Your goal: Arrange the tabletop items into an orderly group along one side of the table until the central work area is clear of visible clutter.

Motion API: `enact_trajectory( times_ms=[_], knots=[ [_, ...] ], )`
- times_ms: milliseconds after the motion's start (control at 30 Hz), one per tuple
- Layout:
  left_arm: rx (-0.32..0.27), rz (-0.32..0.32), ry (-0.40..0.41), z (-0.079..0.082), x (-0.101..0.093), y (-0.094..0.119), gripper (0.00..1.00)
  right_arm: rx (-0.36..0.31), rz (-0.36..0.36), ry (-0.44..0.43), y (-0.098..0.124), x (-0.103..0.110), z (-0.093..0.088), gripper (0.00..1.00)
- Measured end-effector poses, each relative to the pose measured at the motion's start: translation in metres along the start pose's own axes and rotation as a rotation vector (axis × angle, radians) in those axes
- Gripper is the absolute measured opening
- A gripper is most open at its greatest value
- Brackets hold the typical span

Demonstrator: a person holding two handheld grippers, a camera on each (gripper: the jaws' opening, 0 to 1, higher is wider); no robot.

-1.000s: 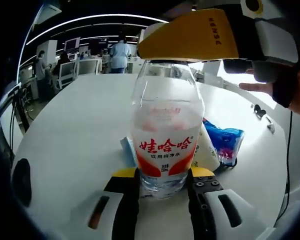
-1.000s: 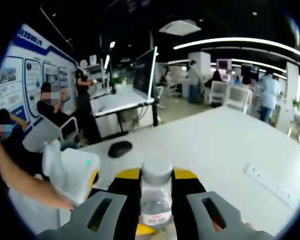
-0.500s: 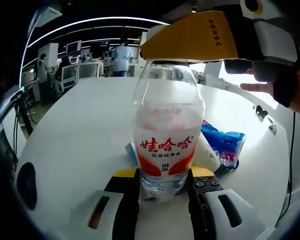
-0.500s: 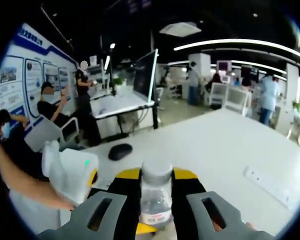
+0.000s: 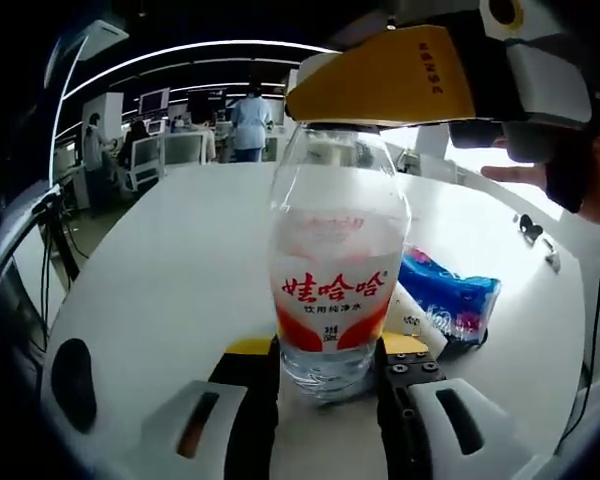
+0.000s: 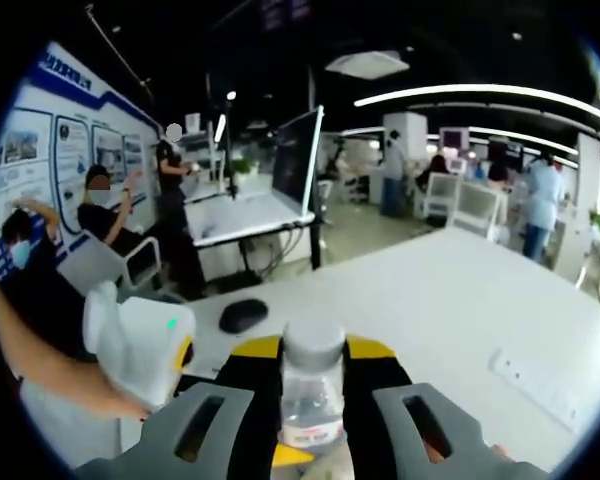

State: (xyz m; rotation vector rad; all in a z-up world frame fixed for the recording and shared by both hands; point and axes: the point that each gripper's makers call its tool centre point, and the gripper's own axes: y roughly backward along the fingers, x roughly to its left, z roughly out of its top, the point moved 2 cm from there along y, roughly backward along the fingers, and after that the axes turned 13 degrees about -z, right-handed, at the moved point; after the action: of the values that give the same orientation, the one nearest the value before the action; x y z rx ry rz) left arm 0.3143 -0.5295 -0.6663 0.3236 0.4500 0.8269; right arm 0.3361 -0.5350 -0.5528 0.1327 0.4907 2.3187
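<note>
Both the left gripper (image 5: 325, 375) and right gripper (image 6: 313, 375) clamped the bottle (image 5: 336, 265) (blue packet (image 5: 450, 300) just behind it).

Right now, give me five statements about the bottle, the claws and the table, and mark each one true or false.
1. The left claw is shut on the base of the water bottle. True.
2. The right claw is open and holds nothing. False: it is shut on the same bottle just below its white cap, and it also shows at the top of the left gripper view.
3. A blue packet lies on the table behind the bottle. True.
4. The bottle lies on its side. False: it stands upright between the two claws.
5. A black mouse rests on the white table in the right gripper view. True.
</note>
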Motion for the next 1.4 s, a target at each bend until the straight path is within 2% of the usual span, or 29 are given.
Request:
enact_trajectory(
  times_ms=[333,1400],
  knots=[
    [-0.009,0.024,-0.004,0.005,0.017,0.006,0.36,-0.011,0.017,0.005,-0.013,0.004,0.009,0.18],
    [-0.037,0.074,0.008,0.02,0.048,0.01,0.36,-0.021,0.051,0.022,-0.045,0.005,0.029,0.18]
  ],
)
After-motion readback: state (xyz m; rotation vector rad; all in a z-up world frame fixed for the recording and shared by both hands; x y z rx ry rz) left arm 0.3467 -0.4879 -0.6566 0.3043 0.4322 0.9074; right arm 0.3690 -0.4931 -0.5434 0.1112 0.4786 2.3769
